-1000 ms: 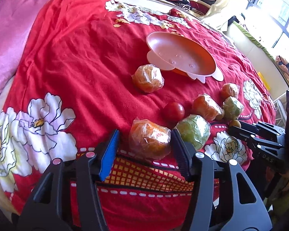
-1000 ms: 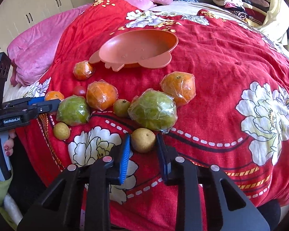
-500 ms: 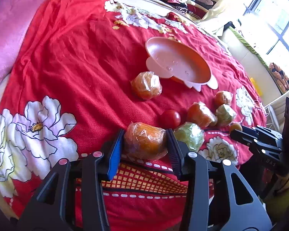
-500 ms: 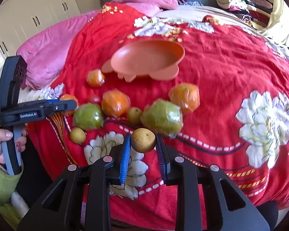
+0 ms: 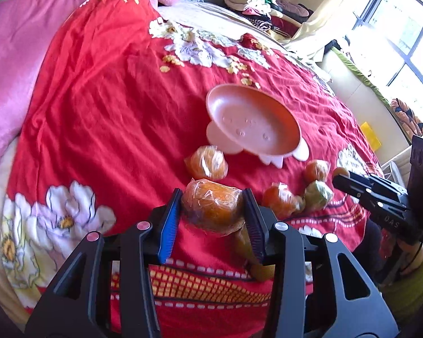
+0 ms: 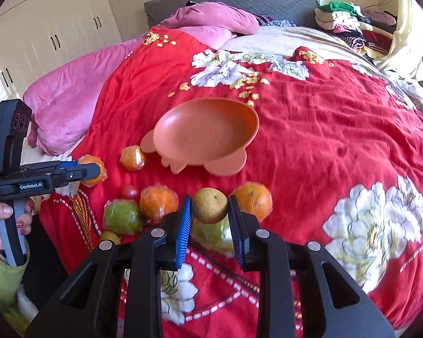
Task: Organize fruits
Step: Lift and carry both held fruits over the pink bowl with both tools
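Observation:
My left gripper (image 5: 213,202) is shut on a plastic-wrapped orange (image 5: 213,207), lifted off the red bedspread. My right gripper (image 6: 209,209) is shut on a small brown round fruit (image 6: 209,208), also held in the air. An empty pink bowl (image 5: 252,122) (image 6: 206,132) with scalloped feet sits on the bedspread beyond both. Loose fruit lies below it: a wrapped orange (image 5: 207,164) (image 6: 132,157), a tomato (image 6: 129,191), a wrapped orange (image 6: 158,201), a wrapped green fruit (image 6: 122,217) and an orange (image 6: 252,198). The right gripper (image 5: 341,176) shows at the left wrist view's right edge.
A red floral bedspread (image 6: 324,129) covers the bed, with pink pillows (image 6: 214,18) and a pink quilt (image 5: 11,56) at the head and left. Folded clothes (image 6: 349,19) pile at the far right. A hand (image 6: 2,217) grips the left tool's handle. White wardrobes (image 6: 53,28) stand behind.
The left jaws closed on the wrapped orange and lifted it off the bedspread. The right gripper rose with the small brown fruit held between its pads.

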Demonstrator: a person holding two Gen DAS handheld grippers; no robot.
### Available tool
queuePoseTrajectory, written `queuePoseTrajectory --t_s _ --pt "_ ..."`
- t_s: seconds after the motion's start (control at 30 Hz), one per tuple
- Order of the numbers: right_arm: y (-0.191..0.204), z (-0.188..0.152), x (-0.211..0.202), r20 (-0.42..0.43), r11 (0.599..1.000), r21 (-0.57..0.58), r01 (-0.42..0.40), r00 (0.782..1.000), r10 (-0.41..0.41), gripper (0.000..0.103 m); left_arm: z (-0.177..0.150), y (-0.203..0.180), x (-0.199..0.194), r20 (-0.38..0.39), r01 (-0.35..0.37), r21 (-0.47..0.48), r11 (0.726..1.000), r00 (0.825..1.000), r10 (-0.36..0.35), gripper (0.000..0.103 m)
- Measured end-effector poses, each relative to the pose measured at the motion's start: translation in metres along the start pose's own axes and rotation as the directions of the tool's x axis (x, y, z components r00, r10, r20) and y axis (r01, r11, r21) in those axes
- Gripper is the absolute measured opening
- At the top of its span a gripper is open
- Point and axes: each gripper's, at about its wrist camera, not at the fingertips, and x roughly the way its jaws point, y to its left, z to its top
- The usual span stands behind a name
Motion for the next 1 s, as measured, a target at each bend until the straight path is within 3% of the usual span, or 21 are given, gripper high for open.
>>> queuePoseTrajectory --t_s 0.67,1.0 --pt "0.0 0.04 0.035 0.003 0.996 -0.088 -0.002 1.0 0.002 0.025 0.069 -0.023 0.048 -0.019 0.033 0.038 0.999 0.999 -0.032 0.035" --pt "0.004 0.051 0.062 -0.025 0.991 -0.131 -0.005 1.0 0.002 0.025 0.085 -0.027 0.075 -0.06 0.03 0.061 0.998 0.998 -0.026 0.035"
